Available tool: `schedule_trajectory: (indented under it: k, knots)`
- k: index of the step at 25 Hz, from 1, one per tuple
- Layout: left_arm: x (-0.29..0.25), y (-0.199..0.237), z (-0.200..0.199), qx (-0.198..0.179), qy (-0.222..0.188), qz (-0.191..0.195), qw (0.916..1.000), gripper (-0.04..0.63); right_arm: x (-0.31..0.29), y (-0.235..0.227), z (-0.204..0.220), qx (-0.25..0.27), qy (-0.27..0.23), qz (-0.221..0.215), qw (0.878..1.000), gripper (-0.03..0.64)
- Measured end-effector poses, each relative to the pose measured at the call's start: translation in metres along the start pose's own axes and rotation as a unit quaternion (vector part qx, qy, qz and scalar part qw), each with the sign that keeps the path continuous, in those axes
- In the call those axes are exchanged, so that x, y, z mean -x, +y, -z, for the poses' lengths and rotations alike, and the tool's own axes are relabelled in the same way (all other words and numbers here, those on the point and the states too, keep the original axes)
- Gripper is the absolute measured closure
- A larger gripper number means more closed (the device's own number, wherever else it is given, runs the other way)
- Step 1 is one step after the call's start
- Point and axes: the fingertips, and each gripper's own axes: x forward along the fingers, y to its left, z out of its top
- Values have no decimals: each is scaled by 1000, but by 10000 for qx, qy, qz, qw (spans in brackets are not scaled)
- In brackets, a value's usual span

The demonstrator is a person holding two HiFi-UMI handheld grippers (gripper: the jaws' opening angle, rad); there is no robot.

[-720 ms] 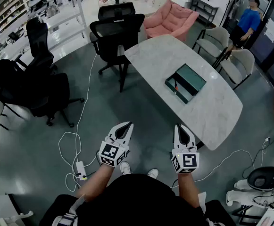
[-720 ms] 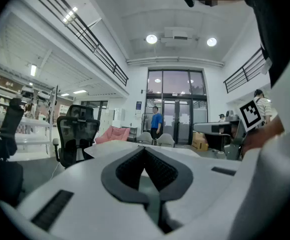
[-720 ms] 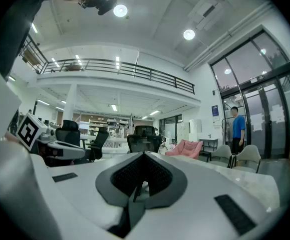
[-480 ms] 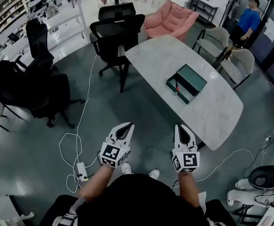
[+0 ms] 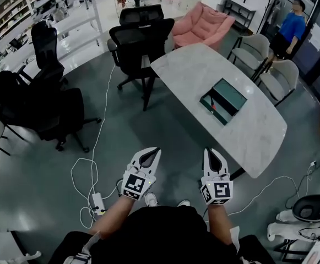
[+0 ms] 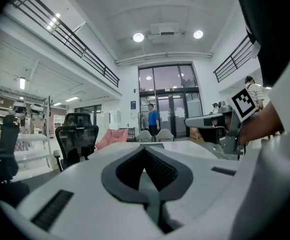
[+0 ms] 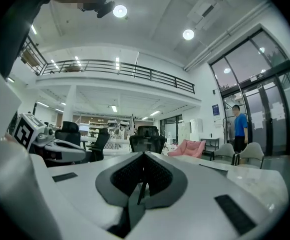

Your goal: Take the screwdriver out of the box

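Since the earlier frame your left gripper has edged toward 3 o'clock; both it and your right gripper are closed and empty. The dark green open box on the white marble table lies well apart at 1 o'clock, nearer your right gripper. The red-handled screwdriver inside is only a red speck, its axis unreadable.

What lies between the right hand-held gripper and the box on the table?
In the head view, only grey floor and bare tabletop separate the right hand-held gripper from the box.

wear: black top, white shoes | left gripper, right gripper: white shells, grey-lined jaws | black-and-white marker cubes
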Motion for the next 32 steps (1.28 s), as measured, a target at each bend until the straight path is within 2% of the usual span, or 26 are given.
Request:
schedule_trajectory:
  k: [8, 14, 19, 22, 32]
  knots:
    - [0, 21, -4, 76, -153, 14, 9999, 589, -13, 5, 2, 35, 82, 96, 9999, 594]
    - [-29, 22, 0, 96, -35, 126, 9999, 589, -29, -11, 2, 82, 49, 54, 9999, 594]
    - [-69, 27, 0, 580, -54, 197, 9981, 589, -51, -39, 2, -54, 1, 41, 10000, 594]
    - [-91, 32, 1, 696, -32, 77, 9975, 589, -65, -55, 8, -147, 21, 0, 9999, 594]
    - [-173, 34, -1, 416, 133, 79, 9990, 589, -112, -126, 23, -161, 109, -99, 9998, 594]
